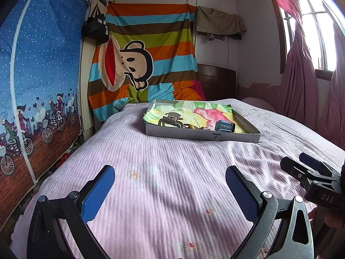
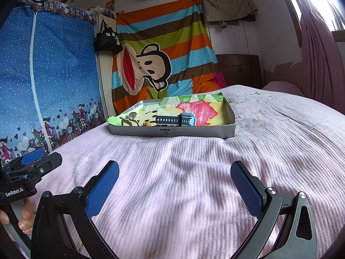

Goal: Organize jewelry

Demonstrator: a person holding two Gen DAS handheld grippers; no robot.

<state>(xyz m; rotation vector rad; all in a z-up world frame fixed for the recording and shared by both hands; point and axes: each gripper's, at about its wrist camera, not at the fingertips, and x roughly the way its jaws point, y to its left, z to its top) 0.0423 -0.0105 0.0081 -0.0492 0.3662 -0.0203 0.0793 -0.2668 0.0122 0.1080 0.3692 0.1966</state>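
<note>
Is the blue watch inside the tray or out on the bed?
Inside: the blue watch lies on the colourful paper within the tray, behind its front wall.

a tray [image 2: 172, 132] sits on the bed [image 2: 194, 161] at mid-frame, well beyond both grippers. in the tray's near part, from left to right in the right wrist view, lie a hair claw [image 2: 129, 119], a bead [image 2: 148, 124] and a watch [image 2: 176, 120]. a hanging sheet [image 2: 163, 49] stands behind the tray, a wardrobe [image 2: 47, 75] at frame left, a window [image 1: 312, 32] at upper right.
</note>
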